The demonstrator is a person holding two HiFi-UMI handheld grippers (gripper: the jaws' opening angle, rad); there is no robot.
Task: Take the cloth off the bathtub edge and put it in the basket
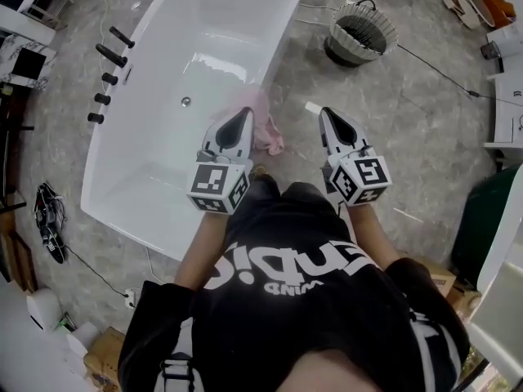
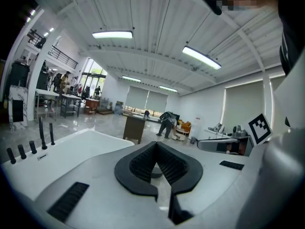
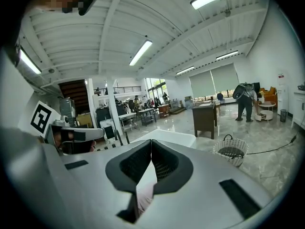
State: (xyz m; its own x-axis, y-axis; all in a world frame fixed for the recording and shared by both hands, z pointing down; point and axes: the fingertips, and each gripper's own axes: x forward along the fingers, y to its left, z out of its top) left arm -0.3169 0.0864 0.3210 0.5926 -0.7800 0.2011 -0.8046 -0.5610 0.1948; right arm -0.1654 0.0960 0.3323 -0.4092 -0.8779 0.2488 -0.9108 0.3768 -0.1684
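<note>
Jaws together; pink cloth (image 1: pixel 266 127) drapes the bathtub (image 1: pixel 163 182) edge, basket (image 1: pixel 382 41) well apart.

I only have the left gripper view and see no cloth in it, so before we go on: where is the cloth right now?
Observer: In the head view the pink cloth hangs over the bathtub edge at the picture's right, beside the tip of the left hand-held gripper.
Operator: And the basket?
Observer: The basket stands on the floor past the bathtub's far right corner, ahead of the right hand-held gripper.
Operator: Is the right one holding anything?
Observer: No. Its own view shows its jaws together with nothing between them.
</note>
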